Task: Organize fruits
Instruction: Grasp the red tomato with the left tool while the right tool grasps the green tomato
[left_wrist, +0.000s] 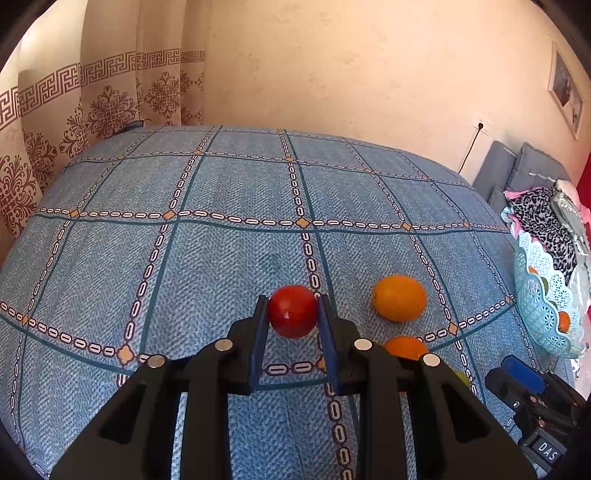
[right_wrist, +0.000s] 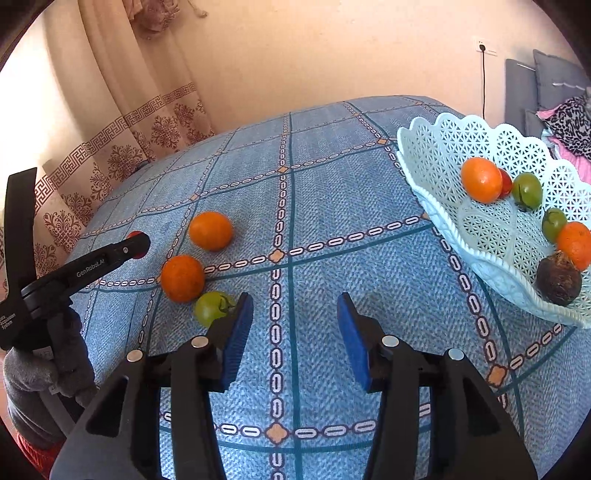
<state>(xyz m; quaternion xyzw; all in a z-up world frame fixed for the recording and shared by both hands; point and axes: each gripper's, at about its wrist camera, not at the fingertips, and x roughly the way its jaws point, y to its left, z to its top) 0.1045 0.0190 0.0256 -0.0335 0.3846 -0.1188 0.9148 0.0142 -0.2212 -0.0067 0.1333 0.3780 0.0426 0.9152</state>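
Your left gripper (left_wrist: 291, 314) has its jaws pinching the red fruit (left_wrist: 293, 311) across its widest part, one blue pad on each side, just above the blue checked bedspread (left_wrist: 221, 258). From the pictures you cannot tell whether the fruit rests on the cloth or is a little clear of it. It looks like a tomato or a small apple: round, smooth-skinned, light, and likely to slip or bruise if you squeeze hard. A hold across the middle, as you have it, looks best; a grip nearer the top or bottom would probably let it pop out.

Your right gripper (right_wrist: 295, 332) has its jaws spread and holds nothing, hovering over bare bedspread.

To the right of the red fruit lie two oranges (left_wrist: 399, 298) (left_wrist: 406, 348), firmer and rougher, so probably easier to hold. Beyond them, near the right gripper's left jaw, lies a green tomato (right_wrist: 212, 307).

The pale blue basket (right_wrist: 436, 155) stands well to the right of the red fruit and already holds several fruits. Its lattice wall looks thin and springy, so you should lower the fruit in rather than drop it.
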